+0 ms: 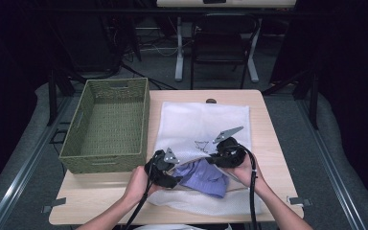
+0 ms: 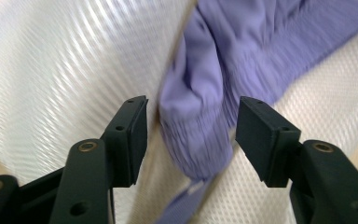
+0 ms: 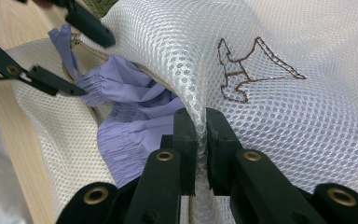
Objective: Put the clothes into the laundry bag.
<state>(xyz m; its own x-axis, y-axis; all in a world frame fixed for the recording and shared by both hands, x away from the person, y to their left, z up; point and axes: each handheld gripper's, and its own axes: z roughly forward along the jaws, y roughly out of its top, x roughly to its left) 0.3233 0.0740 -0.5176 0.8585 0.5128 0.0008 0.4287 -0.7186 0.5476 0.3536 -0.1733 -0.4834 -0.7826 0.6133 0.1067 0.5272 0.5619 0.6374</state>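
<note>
A white mesh bag (image 1: pixel 201 120) lies flat on the table, its near edge lifted into a mouth. A purple garment (image 1: pixel 205 175) sits partly inside that mouth and spills toward the table's front. In the right gripper view my right gripper (image 3: pixel 201 135) is shut on the bag's (image 3: pixel 270 116) upper layer, holding it up as a ridge beside a brown stitched motif (image 3: pixel 247 70). My left gripper (image 2: pixel 191 135) stands open, its pads on either side of a bunched fold of the purple garment (image 2: pixel 223 60) without pressing it. The same gripper (image 3: pixel 74 51) appears in the right gripper view at the bag's mouth.
A green woven basket (image 1: pixel 143 115) stands on the table's left half beside the bag, nothing visible inside it. Bare wooden tabletop (image 1: pixel 268 158) runs along the right and front edges. A chair and desk legs stand on the floor beyond the far edge.
</note>
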